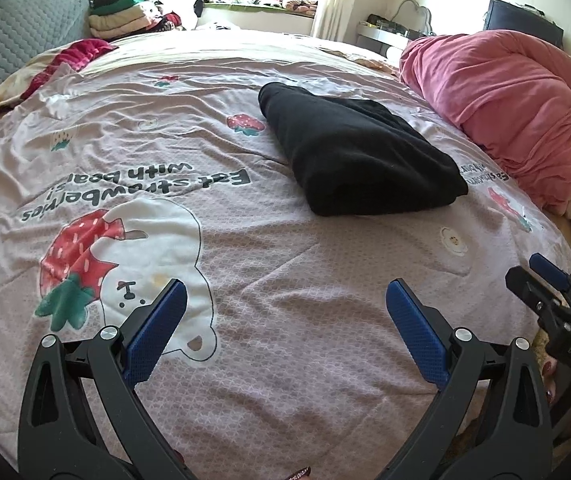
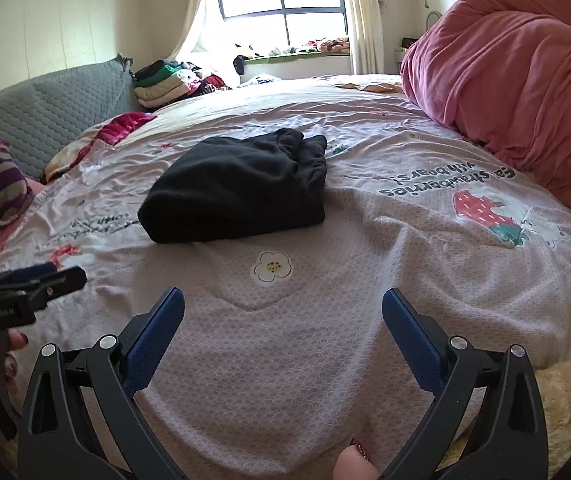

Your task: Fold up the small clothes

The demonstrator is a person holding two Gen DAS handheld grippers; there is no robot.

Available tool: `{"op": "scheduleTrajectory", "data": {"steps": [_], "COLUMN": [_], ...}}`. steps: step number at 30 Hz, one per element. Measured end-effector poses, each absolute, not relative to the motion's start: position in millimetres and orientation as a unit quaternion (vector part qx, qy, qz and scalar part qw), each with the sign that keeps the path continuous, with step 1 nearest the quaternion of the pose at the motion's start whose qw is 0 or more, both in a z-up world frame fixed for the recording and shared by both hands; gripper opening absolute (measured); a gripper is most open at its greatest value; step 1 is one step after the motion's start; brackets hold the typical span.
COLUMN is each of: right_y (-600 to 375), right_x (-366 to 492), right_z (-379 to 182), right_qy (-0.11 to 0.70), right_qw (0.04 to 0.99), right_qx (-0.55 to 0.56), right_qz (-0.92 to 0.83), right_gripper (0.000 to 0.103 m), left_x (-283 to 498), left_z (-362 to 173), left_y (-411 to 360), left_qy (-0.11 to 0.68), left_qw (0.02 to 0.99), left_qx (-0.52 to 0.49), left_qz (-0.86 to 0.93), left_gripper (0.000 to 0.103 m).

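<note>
Both hand-held grippers, left (image 1: 285, 312) and right (image 2: 283, 316), hover released before folded black garment (image 1: 357, 152).

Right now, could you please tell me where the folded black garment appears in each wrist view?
Left wrist view: the folded black garment lies upper centre-right on the bedspread, left of the pink duvet.
Right wrist view: the garment lies upper centre-left, beyond the white flower print.
Shared landmark: the flower print lies near the garment's closest edge in both.
</note>
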State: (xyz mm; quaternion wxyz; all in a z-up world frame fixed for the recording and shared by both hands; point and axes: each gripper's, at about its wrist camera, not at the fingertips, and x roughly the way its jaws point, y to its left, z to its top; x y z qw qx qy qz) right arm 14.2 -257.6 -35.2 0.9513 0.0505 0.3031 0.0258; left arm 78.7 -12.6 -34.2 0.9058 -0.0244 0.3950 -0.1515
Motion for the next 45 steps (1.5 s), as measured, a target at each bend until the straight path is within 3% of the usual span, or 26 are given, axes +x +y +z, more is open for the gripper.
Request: {"op": "scheduleTrajectory", "data": {"steps": [45], "right_y": [-258.9], "right_x": [18.6], "right_z": [-44.7], "right_qy": [0.304], "right_qw": [0.951], "right_qx": [0.049], "right_qz": [0.017], "right_gripper": [0.098], "left_x": [79.7], "left_z": [-38.7], "left_y": [-14.3], "left_qy": [0.410], "left_qw": [0.903], "left_qx": [0.001], "left_qz": [-0.127], "left_gripper": [0.094]}}
